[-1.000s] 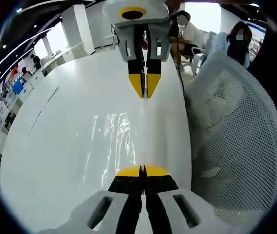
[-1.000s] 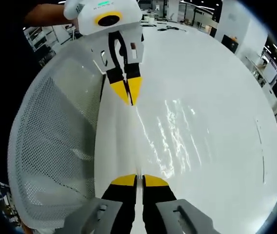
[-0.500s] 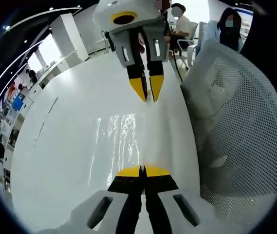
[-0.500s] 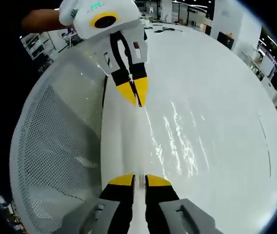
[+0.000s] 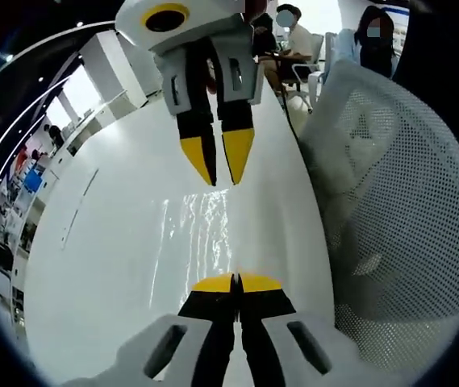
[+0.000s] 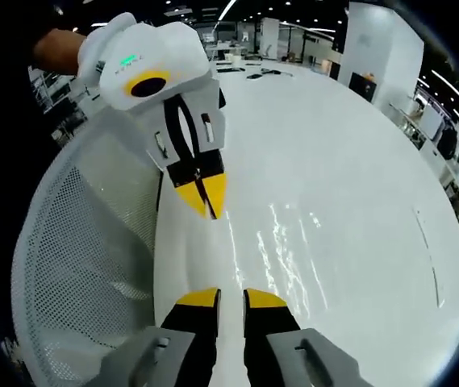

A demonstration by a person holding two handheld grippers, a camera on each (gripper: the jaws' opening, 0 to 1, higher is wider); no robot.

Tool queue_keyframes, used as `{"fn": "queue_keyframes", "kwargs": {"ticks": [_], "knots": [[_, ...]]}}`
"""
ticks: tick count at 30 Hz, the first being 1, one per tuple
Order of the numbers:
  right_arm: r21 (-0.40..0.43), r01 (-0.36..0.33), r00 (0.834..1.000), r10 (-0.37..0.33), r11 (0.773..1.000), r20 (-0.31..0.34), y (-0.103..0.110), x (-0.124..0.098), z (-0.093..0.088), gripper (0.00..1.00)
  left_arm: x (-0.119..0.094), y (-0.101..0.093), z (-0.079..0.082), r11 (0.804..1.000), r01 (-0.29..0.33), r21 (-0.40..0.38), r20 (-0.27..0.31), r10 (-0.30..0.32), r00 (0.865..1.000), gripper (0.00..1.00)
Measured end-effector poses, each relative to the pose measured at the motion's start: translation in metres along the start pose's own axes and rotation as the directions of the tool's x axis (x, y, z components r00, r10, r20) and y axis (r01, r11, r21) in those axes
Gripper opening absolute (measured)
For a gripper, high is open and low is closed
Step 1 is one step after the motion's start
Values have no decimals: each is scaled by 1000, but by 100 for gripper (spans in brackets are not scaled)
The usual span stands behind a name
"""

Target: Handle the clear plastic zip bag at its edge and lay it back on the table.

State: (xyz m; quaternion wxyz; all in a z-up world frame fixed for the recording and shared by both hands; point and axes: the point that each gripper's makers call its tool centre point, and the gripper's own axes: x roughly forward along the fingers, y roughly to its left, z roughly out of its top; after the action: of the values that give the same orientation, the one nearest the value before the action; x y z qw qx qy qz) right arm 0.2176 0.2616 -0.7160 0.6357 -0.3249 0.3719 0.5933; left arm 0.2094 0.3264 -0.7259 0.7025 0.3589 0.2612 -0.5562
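One clear zip bag (image 5: 201,234), glossy, rippled, flat on table (image 5: 100,242).

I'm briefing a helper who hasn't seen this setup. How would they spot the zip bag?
Start from the big glossy white table with the white mesh chair back at its edge. The clear plastic zip bag lies on the tabletop between the left gripper and the right gripper. It is see-through, showing only as streaky glints and wrinkles against smooth white.
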Motion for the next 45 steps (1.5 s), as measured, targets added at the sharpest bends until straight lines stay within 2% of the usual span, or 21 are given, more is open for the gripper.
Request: {"fn": "queue_keyframes", "kwargs": {"ticks": [5, 12, 20, 25, 29, 32, 36, 45], "knots": [[24, -16, 1000, 17, 1000, -17, -2, 9, -11, 7, 0, -1, 2, 1000, -1, 7, 11, 1, 1000, 0], [61, -40, 999, 41, 997, -12, 7, 19, -10, 6, -1, 3, 3, 1000, -11, -27, 35, 12, 999, 0], [87, -50, 999, 50, 995, 2, 17, 27, -2, 4, -2, 4, 1, 1000, -22, -8, 39, 23, 999, 0], [72, -53, 999, 53, 996, 1, 23, 31, 1, 3, -2, 4, -1, 997, -15, -73, 42, 18, 999, 0], [71, -44, 999, 45, 996, -10, 17, 32, -1, 3, -2, 6, 0, 994, -19, -104, 50, 24, 998, 0], [88, -43, 999, 44, 995, -7, 16, 33, -2, 0, -3, 6, 1, 995, -21, -99, 47, 25, 999, 0], [109, -57, 998, 59, 992, -16, 19, 32, 0, 0, -4, 7, 0, 994, -20, -110, 48, 25, 999, 0], [118, -42, 999, 44, 992, -16, 12, 34, 7, 0, -8, 14, -2, 988, -41, -151, 56, 50, 997, 0]]}}
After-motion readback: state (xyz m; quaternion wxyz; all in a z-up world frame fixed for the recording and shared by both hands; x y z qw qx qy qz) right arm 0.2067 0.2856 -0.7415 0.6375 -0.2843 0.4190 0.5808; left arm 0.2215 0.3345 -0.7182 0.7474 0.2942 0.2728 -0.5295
